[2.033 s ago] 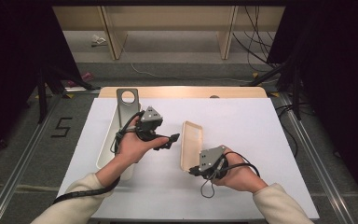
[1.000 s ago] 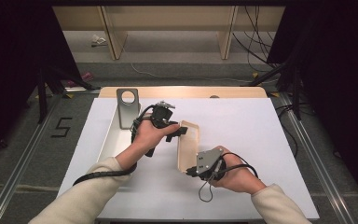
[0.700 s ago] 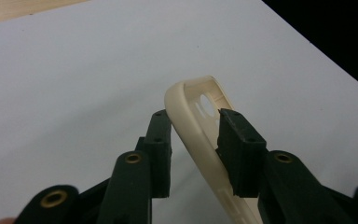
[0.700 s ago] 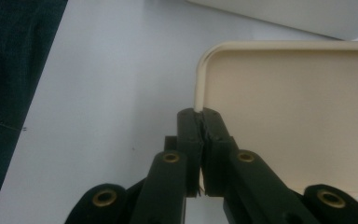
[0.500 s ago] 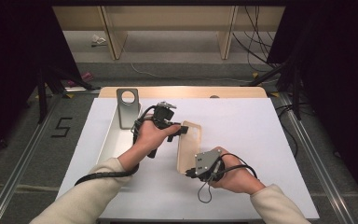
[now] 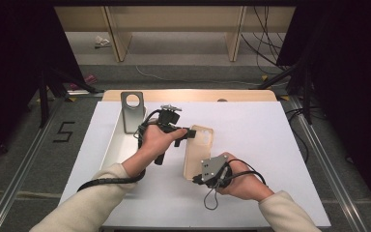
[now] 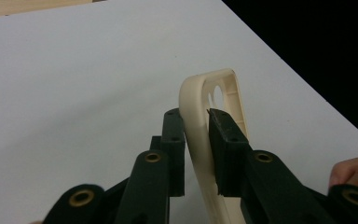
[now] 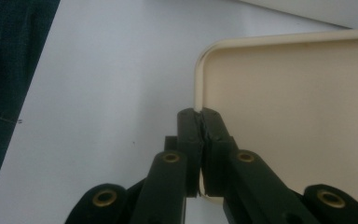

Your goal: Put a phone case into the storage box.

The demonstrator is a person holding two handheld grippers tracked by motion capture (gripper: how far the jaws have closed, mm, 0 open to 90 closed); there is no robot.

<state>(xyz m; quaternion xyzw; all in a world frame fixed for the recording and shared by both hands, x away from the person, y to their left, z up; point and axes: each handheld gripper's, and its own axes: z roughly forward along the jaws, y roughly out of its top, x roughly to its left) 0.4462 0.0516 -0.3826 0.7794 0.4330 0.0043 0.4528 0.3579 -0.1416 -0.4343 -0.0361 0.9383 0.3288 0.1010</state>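
A cream phone case [image 6: 199, 145] stands tilted on its long edge on the white table [image 6: 270, 145]. My right gripper [image 6: 196, 180] is shut on the case's near corner rim, and its pads pinch the thin cream wall [image 8: 298, 93] in the right gripper view. My left gripper [image 6: 192, 133] reaches in from the left at the far end of the case. Its jaws have just been closing, with the rounded rim [image 7: 186, 93] beside the camera cut-out between them; both pads [image 7: 175, 135] touch it.
A long white tray [image 6: 118, 142] lies along the table's left side. A grey metal plate with a round hole [image 6: 132, 108] stands upright at its far end. Black cables trail from both grippers. The table's right edge drops to dark floor.
The left hand came across from the tray to the case's far end, then held still there. Its jaws have drawn in around the rim. The right hand has kept its grip and place.
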